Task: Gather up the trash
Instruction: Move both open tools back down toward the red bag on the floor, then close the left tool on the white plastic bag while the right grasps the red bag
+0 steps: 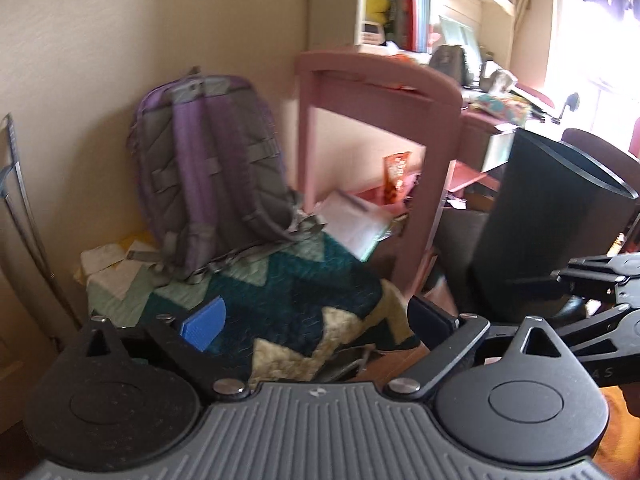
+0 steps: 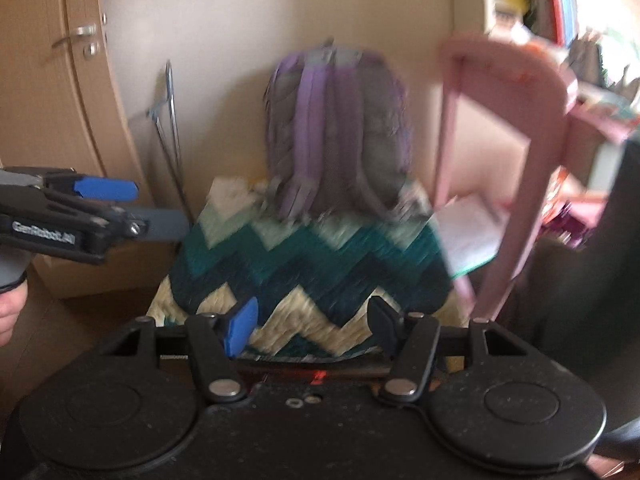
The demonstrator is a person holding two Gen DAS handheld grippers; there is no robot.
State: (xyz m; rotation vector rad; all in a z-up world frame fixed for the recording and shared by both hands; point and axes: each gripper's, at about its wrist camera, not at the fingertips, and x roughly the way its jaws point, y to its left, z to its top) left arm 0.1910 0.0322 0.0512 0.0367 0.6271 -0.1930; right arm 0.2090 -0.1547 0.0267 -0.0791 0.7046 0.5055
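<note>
Left gripper (image 1: pixel 316 324) spread wide, nothing between its pads, over the near edge of a teal, navy and cream zigzag quilt (image 1: pixel 288 300); right gripper (image 2: pixel 310 324) likewise parted and empty above the same quilt; purple and grey backpack (image 1: pixel 208 168) upright at the quilt's far edge, against the wall; orange snack packet (image 1: pixel 396 178), the likeliest trash, standing on the low shelf of the pink desk (image 1: pixel 380 80), beside loose white papers (image 1: pixel 356 220); tall black cylindrical bin (image 1: pixel 540 216) just right of the desk's leg.
</note>
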